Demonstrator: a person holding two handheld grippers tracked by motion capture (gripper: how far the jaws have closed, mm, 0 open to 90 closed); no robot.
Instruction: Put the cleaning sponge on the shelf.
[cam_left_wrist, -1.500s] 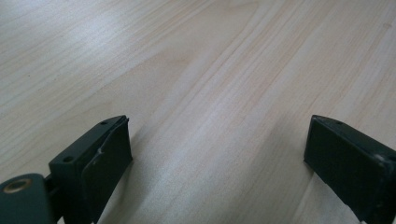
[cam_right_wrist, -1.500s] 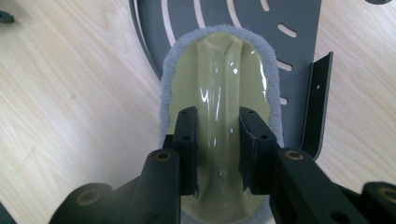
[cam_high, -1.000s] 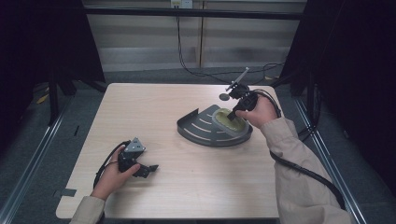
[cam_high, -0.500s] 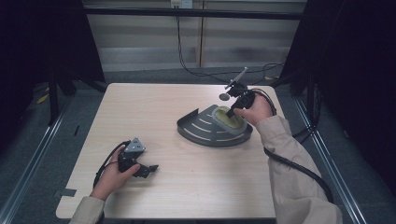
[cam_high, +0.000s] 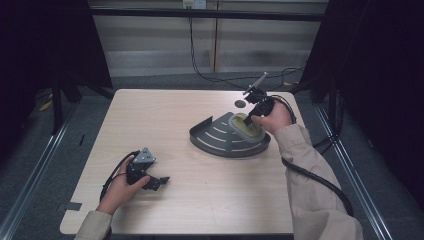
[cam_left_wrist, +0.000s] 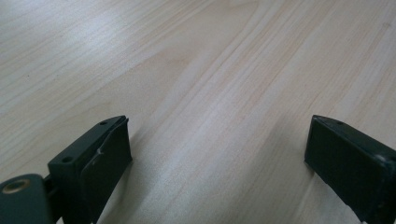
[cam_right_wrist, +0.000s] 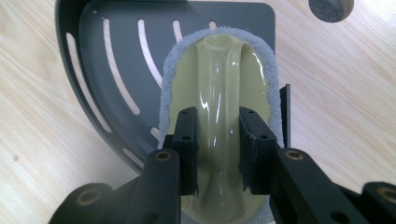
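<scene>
Item: scrubbing pad (cam_right_wrist: 219, 88), pale yellow-green moulded top with a raised central grip ridge and a grey abrasive rim, lying in the dark slotted corner tray (cam_high: 220, 140) at about 2 o'clock on the table (cam_high: 200, 200). Right gripper (cam_right_wrist: 218, 156): jaws narrow, pinched on the glossy ridge at its near end. Left gripper (cam_high: 150, 181): jaws wide and bare, resting on the wood at about 8 o'clock, well apart from the tray. Risks, as judged: the slick ridge may slip from the pads on lifting; an end grip may let the pad droop or twist; the grey rim may catch the tray's raised wall and drag the unrestrained tray along.
</scene>
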